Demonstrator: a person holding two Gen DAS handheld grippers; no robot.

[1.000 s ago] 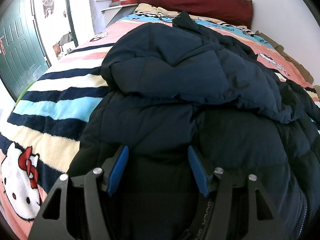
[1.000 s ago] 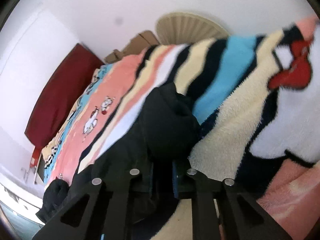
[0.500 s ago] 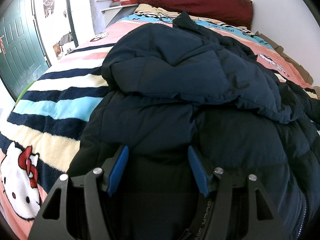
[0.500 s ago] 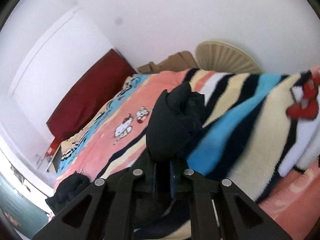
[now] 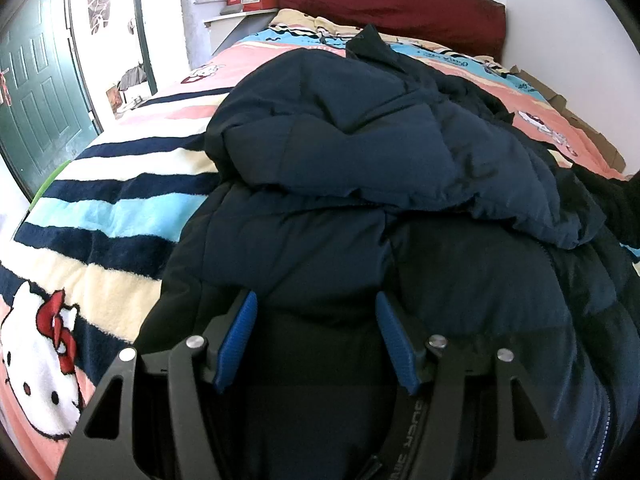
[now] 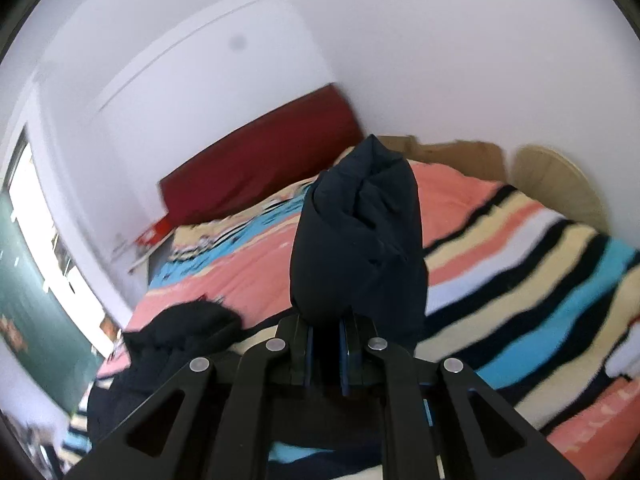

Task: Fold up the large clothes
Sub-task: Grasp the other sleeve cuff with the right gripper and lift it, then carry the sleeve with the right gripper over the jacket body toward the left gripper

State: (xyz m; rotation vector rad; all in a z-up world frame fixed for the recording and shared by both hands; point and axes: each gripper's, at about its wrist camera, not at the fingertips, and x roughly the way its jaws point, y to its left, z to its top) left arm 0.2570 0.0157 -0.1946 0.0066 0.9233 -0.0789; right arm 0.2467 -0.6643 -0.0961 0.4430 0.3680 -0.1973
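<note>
**Big puffer jacket on the bed, one end pinched up in my right gripper**

Left wrist view first: my left gripper (image 5: 316,340) sits with its blue pads about halfway apart, straddling the near hem of the navy puffer jacket (image 5: 360,168). I can't tell if the pads really press on the fabric or just rest either side of it. The jacket is piled across the middle of the bed, upper part slumped over the lower part, so it blocks most of the view of the far mattress. Under it is the striped fleece blanket (image 5: 100,208) with a cartoon cat at lower left. Past that there's a dark red headboard (image 5: 392,4), a green door (image 5: 36,92) on the left, and a little wall shelf (image 5: 236,12) with a red box.

Right wrist view: my right gripper (image 6: 326,354) is clamped nearly closed on a bunched fold of the jacket, which sticks up right in front of the lens. The picture is blurry. Behind it are the blanket, white walls, some cardboard (image 6: 452,152) and a round pale thing (image 6: 556,180) by the far edge of the bed.
</note>
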